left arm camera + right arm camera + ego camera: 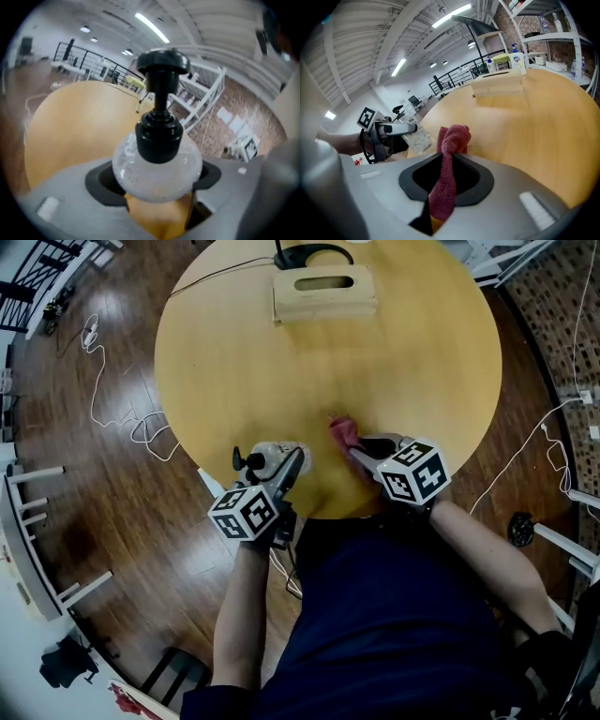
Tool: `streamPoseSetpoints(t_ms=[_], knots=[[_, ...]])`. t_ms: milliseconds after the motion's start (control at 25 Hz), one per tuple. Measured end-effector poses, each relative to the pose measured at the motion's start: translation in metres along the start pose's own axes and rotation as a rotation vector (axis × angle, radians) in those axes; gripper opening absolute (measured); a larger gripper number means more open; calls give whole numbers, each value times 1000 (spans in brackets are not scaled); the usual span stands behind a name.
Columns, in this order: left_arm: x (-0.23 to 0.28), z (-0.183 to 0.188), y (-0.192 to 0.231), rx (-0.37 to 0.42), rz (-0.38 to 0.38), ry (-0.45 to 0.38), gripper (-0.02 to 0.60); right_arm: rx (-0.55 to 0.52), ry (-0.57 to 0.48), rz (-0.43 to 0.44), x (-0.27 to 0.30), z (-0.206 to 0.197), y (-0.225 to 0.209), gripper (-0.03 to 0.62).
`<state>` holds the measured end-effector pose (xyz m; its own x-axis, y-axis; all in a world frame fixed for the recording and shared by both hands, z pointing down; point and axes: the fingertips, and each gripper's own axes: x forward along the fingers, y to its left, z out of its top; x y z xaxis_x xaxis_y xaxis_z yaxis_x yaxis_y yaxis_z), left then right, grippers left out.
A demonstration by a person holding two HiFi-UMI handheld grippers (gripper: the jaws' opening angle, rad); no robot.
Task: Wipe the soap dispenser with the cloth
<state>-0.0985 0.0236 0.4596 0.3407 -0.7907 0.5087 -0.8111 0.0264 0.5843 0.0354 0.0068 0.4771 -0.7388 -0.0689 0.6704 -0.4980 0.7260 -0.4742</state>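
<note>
A clear soap dispenser [275, 455] with a black pump [161, 70] hangs tilted over the near edge of the round wooden table [394, 362]. My left gripper [283, 463] is shut on its body [157, 164], and the pump points away from the jaws. To its right, my right gripper [361, 452] is shut on a red cloth [342, 432]. The cloth [451, 140] sticks up out of the jaws as a bunched fold just above the tabletop. In the right gripper view the dispenser [416, 137] and left gripper [389, 131] sit a short way to the left, apart from the cloth.
A wooden box [323, 292] with a slot stands at the table's far side, with a black lamp base [309, 254] and cable behind it. White cables [103, 381] trail over the wooden floor on the left. White frames [37, 549] stand at the left edge.
</note>
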Motion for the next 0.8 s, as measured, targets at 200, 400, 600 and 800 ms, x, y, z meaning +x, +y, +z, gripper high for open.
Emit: streamPoseSetpoints(t_ms=[200,400,600,800], knots=[[-32,58,-47,-167,-187,-121,368,-132,-153,130,-27,35,51,69],[-49,85,-89,-193,-290,-142,370,-170,-269,131,-37,72,68,69],[-57,96,-117,-300,-360,-191,369,-164,-230,190,-25,75,73,68],[-57,103,-99,-340,-290,-250,370,-200,-193,295,-38,54,97,67]])
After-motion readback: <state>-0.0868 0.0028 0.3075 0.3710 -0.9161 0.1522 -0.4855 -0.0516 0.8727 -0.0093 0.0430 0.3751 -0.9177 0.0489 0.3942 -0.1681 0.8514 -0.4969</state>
